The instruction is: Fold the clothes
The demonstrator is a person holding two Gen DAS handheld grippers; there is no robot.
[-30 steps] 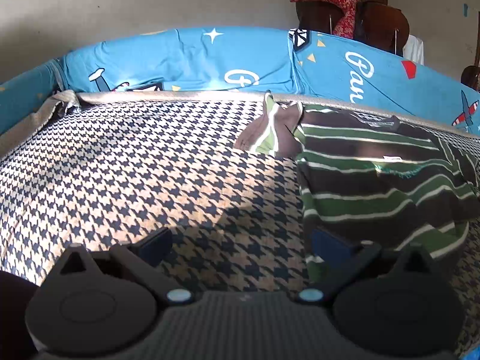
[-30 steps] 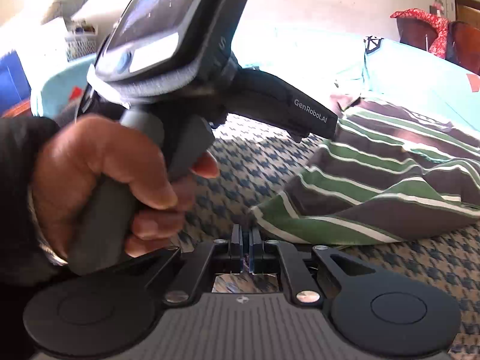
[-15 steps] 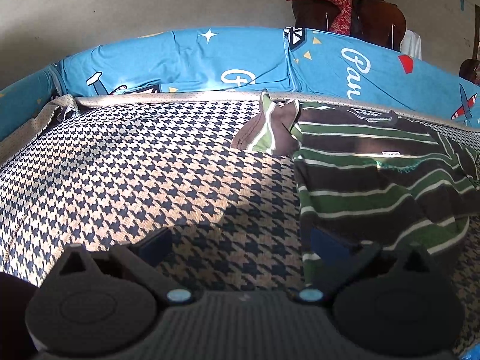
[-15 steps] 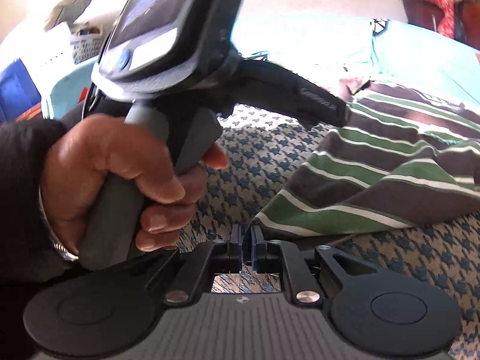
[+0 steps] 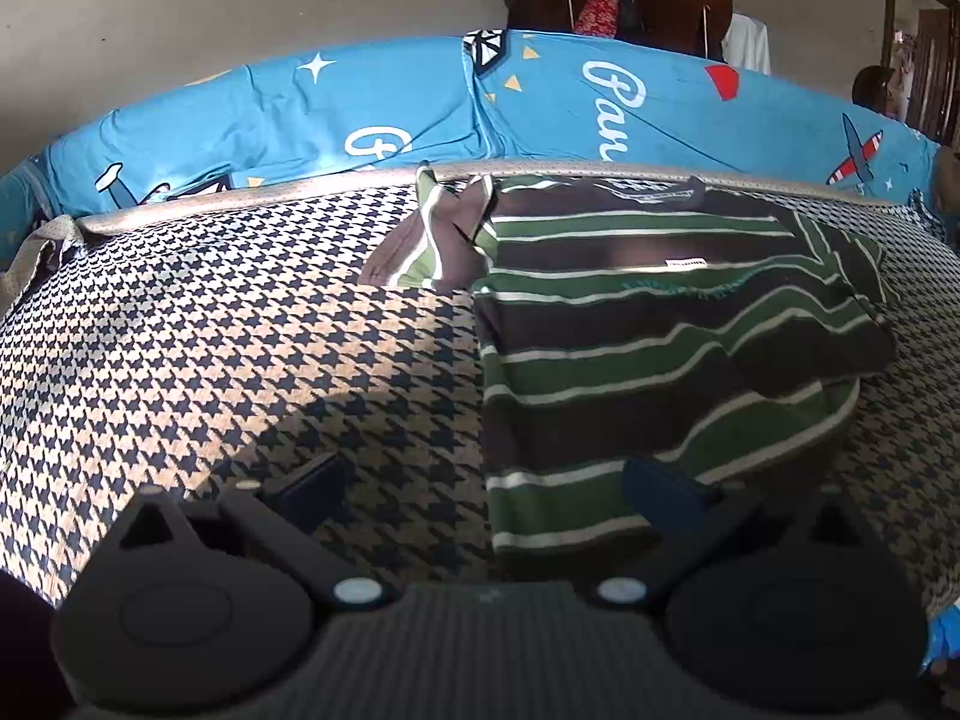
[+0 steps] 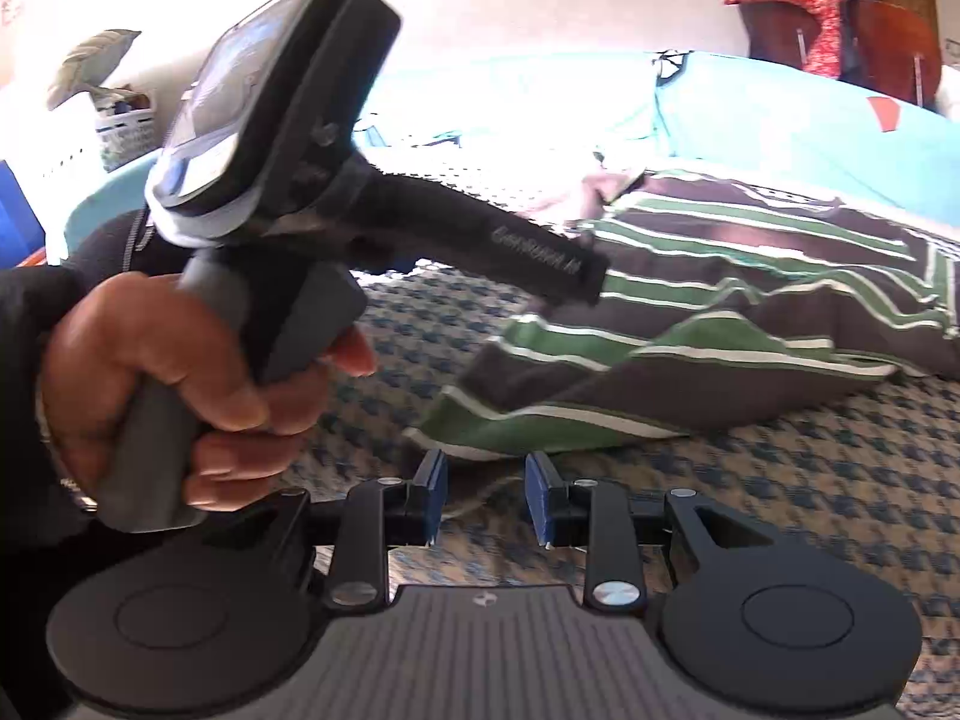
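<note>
Striped shirt (image 5: 660,324), green and brown, lies on the right half of the houndstooth mattress (image 5: 210,330), its collar at the far edge beside the blue sheet (image 5: 360,114); the left half is bare. Left gripper (image 5: 480,480): jaws wide apart, straddling the shirt's near edge. Right gripper (image 6: 486,495): jaws parted, empty, just short of the hem. A hand (image 6: 162,384) holds the other handle.
</note>
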